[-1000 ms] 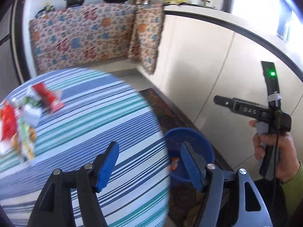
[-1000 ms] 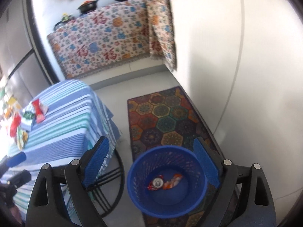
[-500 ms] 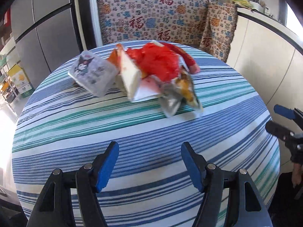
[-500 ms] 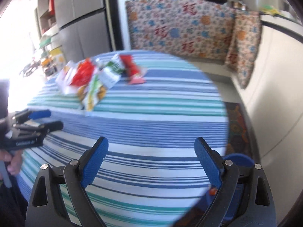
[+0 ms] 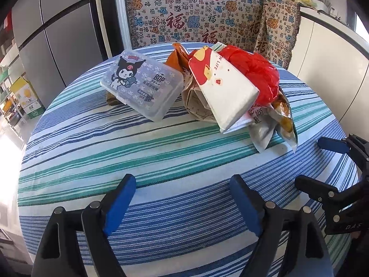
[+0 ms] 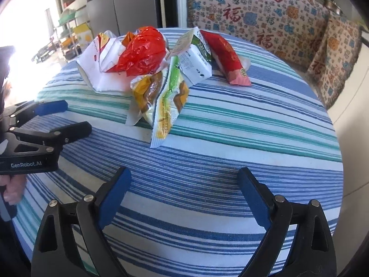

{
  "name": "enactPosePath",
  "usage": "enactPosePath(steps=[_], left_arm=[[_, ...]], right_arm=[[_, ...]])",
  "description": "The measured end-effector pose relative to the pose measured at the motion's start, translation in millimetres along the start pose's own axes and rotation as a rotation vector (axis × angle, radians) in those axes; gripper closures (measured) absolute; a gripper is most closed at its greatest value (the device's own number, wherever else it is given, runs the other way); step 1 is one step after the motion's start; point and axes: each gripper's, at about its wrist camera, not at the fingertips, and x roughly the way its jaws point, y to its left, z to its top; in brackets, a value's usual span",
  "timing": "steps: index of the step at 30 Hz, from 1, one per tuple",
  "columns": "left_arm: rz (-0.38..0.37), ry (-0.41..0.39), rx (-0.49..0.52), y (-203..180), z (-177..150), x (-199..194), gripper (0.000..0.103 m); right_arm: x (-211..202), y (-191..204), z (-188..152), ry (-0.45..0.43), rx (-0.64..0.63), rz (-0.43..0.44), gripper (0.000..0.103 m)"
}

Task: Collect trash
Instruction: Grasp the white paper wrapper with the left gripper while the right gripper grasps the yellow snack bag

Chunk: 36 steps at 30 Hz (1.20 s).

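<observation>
trash [image 5: 230, 87] lay heaped on the bench [image 5: 161, 152], none of it picked up yet. left gripper [image 5: 182, 204] fingers had just been opening, empty; right gripper [image 6: 184, 202] fingers stood wide, empty.

A striped tablecloth [image 5: 161, 161], a patterned cloth [image 5: 196, 18] behind, and grey cabinets [image 5: 60, 30].

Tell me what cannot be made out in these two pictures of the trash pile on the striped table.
- Left wrist view: the brown item under the clear plastic box is mostly hidden.
- Left wrist view: the crumpled paper is partly covered by the white carton.
- Right wrist view: the shelves at upper left are washed out by glare.
- Neither view shows a bin.
</observation>
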Motion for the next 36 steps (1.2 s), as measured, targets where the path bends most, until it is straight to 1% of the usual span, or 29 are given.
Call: enactPosePath(steps=[2, 4, 7, 9, 11, 14, 15, 16, 18, 19, 23, 27, 28, 29, 30, 31, 33, 36], left_arm=[[0.000, 0.000, 0.006, -1.1, 0.9, 0.8, 0.016], [-0.006, 0.002, 0.017, 1.2, 2.7, 2.0, 0.014], [-0.009, 0.008, 0.025, 10.5, 2.6, 2.5, 0.011], [-0.003, 0.011, 0.013, 18.5, 2.8, 2.9, 0.010], [-0.006, 0.010, 0.015, 22.2, 2.7, 3.0, 0.010], [-0.005, 0.007, 0.017, 22.0, 2.8, 3.8, 0.010], [-0.006, 0.006, 0.017, 22.2, 2.7, 4.0, 0.010], [-0.007, 0.006, 0.017, 22.6, 2.8, 4.2, 0.010], [-0.006, 0.006, 0.017, 21.8, 3.3, 4.7, 0.010], [-0.007, 0.005, 0.018, 22.1, 3.2, 4.7, 0.010], [-0.003, 0.005, 0.015, 22.5, 4.7, 5.8, 0.010], [-0.005, 0.007, 0.014, 22.2, 5.8, 7.0, 0.010], [-0.011, 0.011, 0.019, 22.7, 5.8, 6.4, 0.010], [-0.022, 0.020, 0.028, 23.7, 4.3, 4.9, 0.010], [-0.036, 0.028, 0.040, 24.7, 2.4, 3.0, 0.010], [-0.055, 0.035, 0.059, 25.0, -0.7, -0.3, 0.010], [-0.079, 0.026, 0.088, 22.8, -5.6, -7.2, 0.010], [-0.113, -0.020, 0.108, 16.8, -5.3, -17.3, 0.010]], right_arm=[[-0.9, -0.4, 3.6, -0.001, 0.004, -0.001, 0.008], [0.7, 2.3, 13.9, -0.006, 0.005, 0.016, 0.014], [1.0, 6.6, 33.1, -0.039, 0.014, 0.048, 0.015], [2.9, 11.3, 45.4, -0.058, 0.024, 0.074, 0.018], [10.2, 16.4, 57.8, -0.057, 0.033, 0.098, 0.021], [19.4, 19.3, 66.6, -0.059, 0.044, 0.096, 0.025], [21.5, 18.1, 67.3, -0.055, 0.044, 0.097, 0.036], [21.2, 16.1, 66.9, -0.051, 0.044, 0.100, 0.055], [13.1, 10.6, 61.0, -0.057, 0.047, 0.086, 0.056], [7.6, 7.2, 56.1, -0.059, 0.044, 0.077, 0.060], [-20.7, -9.4, 25.7, -0.062, 0.057, 0.013, 0.062], [-38.0, -21.5, 2.0, -0.093, 0.089, -0.037, 0.060], [-37.9, -23.6, -0.6, -0.100, 0.094, -0.045, 0.058], [-35.8, -25.6, -1.9, -0.098, 0.101, -0.050, 0.053], [-33.4, -27.6, -2.4, -0.092, 0.110, -0.049, 0.042], [-30.4, -29.6, -3.3, -0.088, 0.123, -0.039, 0.036], [-24.7, -28.5, -5.9, -0.079, 0.130, -0.031, 0.034], [-19.7, -23.2, -11.6, -0.074, 0.128, -0.032, 0.033]])
